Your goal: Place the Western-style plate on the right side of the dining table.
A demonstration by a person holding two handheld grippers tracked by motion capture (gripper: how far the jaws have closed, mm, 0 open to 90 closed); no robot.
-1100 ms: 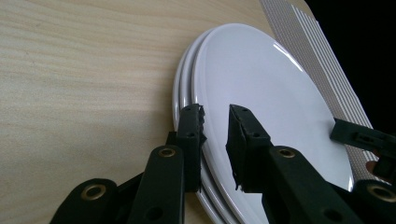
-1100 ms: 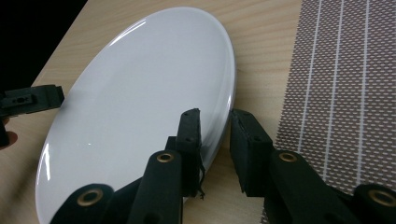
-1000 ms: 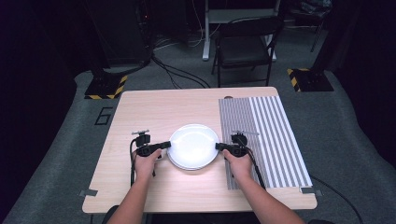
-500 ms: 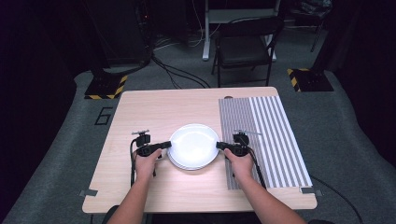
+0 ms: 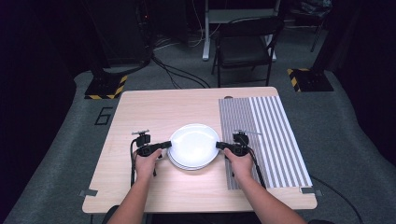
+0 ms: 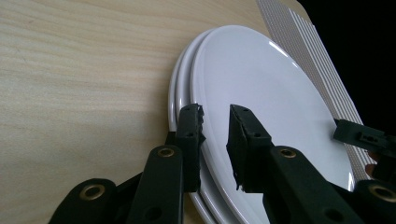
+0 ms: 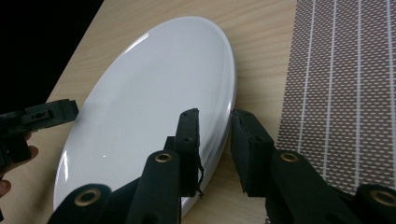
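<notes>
Top white plate [image 5: 193, 144] of a stack, mid-counter [image 5: 154, 112] beside striped mat [image 5: 266, 135]; left gripper [image 5: 166, 145] clamped on its left rim, right gripper [image 5: 219, 146] on its right rim.

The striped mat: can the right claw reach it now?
Probably not yet: the right claw is shut on the top plate, although the striped mat lies just beside it, uncovered.
</notes>
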